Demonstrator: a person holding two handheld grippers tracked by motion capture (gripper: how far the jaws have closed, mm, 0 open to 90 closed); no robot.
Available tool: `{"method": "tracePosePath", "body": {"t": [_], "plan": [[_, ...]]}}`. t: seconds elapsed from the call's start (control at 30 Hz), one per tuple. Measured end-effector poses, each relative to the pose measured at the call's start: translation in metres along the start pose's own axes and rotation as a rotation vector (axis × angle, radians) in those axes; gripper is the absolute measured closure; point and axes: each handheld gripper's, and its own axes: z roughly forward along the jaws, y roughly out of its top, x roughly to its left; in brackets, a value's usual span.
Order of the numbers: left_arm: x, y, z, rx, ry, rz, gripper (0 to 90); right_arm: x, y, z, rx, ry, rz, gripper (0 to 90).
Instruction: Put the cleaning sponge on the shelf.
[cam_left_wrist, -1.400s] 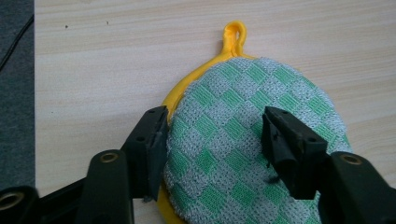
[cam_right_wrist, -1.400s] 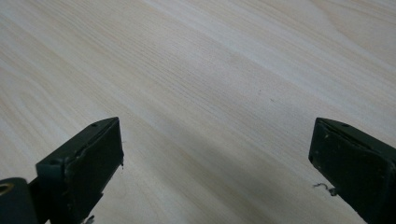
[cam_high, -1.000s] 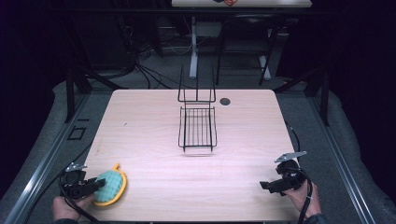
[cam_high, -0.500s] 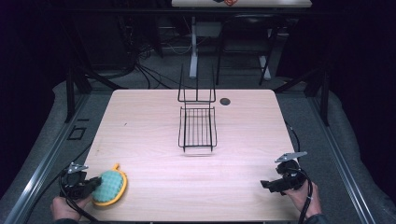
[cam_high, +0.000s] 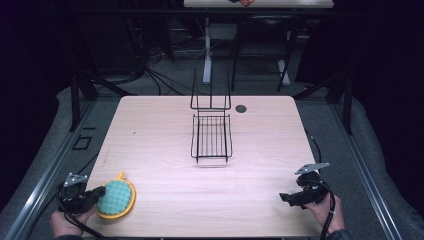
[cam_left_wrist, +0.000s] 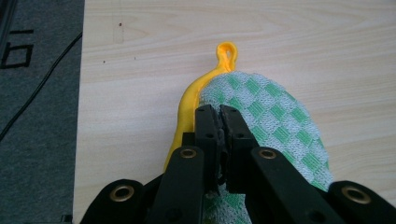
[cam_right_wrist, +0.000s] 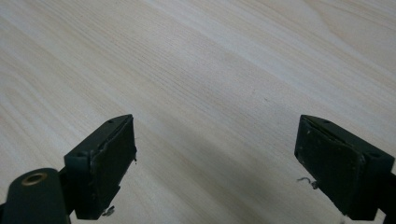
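A round pot holder (cam_high: 116, 198) with a green-and-white checked face, yellow rim and yellow loop lies at the table's front left corner. My left gripper (cam_high: 97, 193) is shut on its near edge; in the left gripper view the two jaws pinch the checked cloth (cam_left_wrist: 275, 123) beside the yellow rim (cam_left_wrist: 187, 105). At the front right my right gripper (cam_high: 287, 197) hovers low over bare wood, open, with nothing between its fingers (cam_right_wrist: 105, 161). A black wire rack (cam_high: 212, 135) stands at the table's middle back.
A small black disc (cam_high: 241, 108) lies on the table behind the rack at its right. The wooden table (cam_high: 150, 135) has grey floor and cables at both sides; a metal rail (cam_high: 45, 175) runs along the left.
The left gripper and the pot holder have shifted slightly toward the table's front left. The right gripper holds its place.
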Motion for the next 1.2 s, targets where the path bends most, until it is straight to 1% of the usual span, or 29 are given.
{"method": "tracePosePath", "body": {"t": [0.13, 0.23, 0.3, 0.37, 0.4, 0.47, 0.5, 0.57, 0.6, 0.67, 0.7, 0.73, 0.77, 0.83, 0.87, 1.03, 1.17, 1.2], "plan": [[0.001, 0.001, -0.004, -0.015, -0.005, -0.006, 87.0, 0.000, 0.000, 0.000, -0.005, -0.005, -0.001, 11.8], [0.000, 0.003, -0.007, -0.039, -0.008, -0.011, 86.9, -0.001, 0.000, 0.000, -0.009, -0.011, -0.011, 11.8], [-0.001, 0.004, -0.009, -0.058, -0.015, -0.016, 87.0, -0.001, 0.000, 0.000, -0.009, -0.009, -0.009, 11.9], [-0.002, 0.005, -0.010, -0.060, -0.019, -0.013, 87.0, -0.001, 0.000, 0.000, -0.010, -0.011, -0.009, 11.9], [-0.003, 0.006, -0.011, -0.068, -0.021, -0.016, 86.9, -0.001, 0.000, -0.001, -0.005, -0.016, -0.020, 11.9], [-0.004, 0.008, -0.011, -0.074, -0.022, -0.011, 86.9, -0.001, 0.000, -0.001, -0.004, -0.017, -0.018, 11.9], [-0.005, 0.008, -0.012, -0.076, -0.025, -0.014, 86.9, -0.001, 0.000, -0.001, -0.006, -0.013, -0.007, 11.8], [-0.006, 0.010, -0.013, -0.077, -0.025, -0.008, 86.9, -0.001, 0.000, -0.002, -0.006, -0.014, -0.008, 11.9], [-0.007, 0.010, -0.013, -0.085, -0.026, -0.014, 86.9, -0.001, 0.000, -0.001, -0.006, -0.014, -0.006, 11.9], [-0.007, 0.012, -0.015, -0.092, -0.027, -0.011, 86.9, -0.001, 0.000, -0.001, -0.003, -0.018, -0.018, 11.9], [-0.008, 0.012, -0.015, -0.096, -0.029, -0.016, 86.9, -0.001, 0.000, -0.001, -0.003, -0.021, -0.022, 11.8], [-0.008, 0.013, -0.016, -0.096, -0.029, -0.011, 86.9, -0.001, 0.000, -0.001, -0.004, -0.019, -0.016, 11.8], [-0.009, 0.013, -0.016, -0.104, -0.032, -0.017, 86.9, -0.001, 0.000, -0.001, -0.005, -0.018, -0.015, 11.8], [-0.009, 0.014, -0.016, -0.103, -0.034, -0.011, 86.9, -0.001, 0.000, -0.001, -0.008, -0.019, -0.015, 11.8], [-0.010, 0.015, -0.016, -0.107, -0.037, -0.017, 86.9, -0.001, 0.000, -0.001, -0.008, -0.019, -0.015, 11.8], [-0.013, 0.018, -0.016, -0.118, -0.043, -0.016, 86.9, 0.000, 0.000, 0.000, -0.007, -0.022, -0.015, 11.9], [-0.016, 0.022, -0.015, -0.124, -0.047, -0.008, 86.9, 0.001, 0.000, 0.000, -0.002, -0.017, -0.007, 12.0], [-0.016, 0.023, -0.015, -0.124, -0.048, -0.007, 86.9, 0.001, 0.000, 0.000, 0.001, -0.020, -0.015, 12.1]]}}
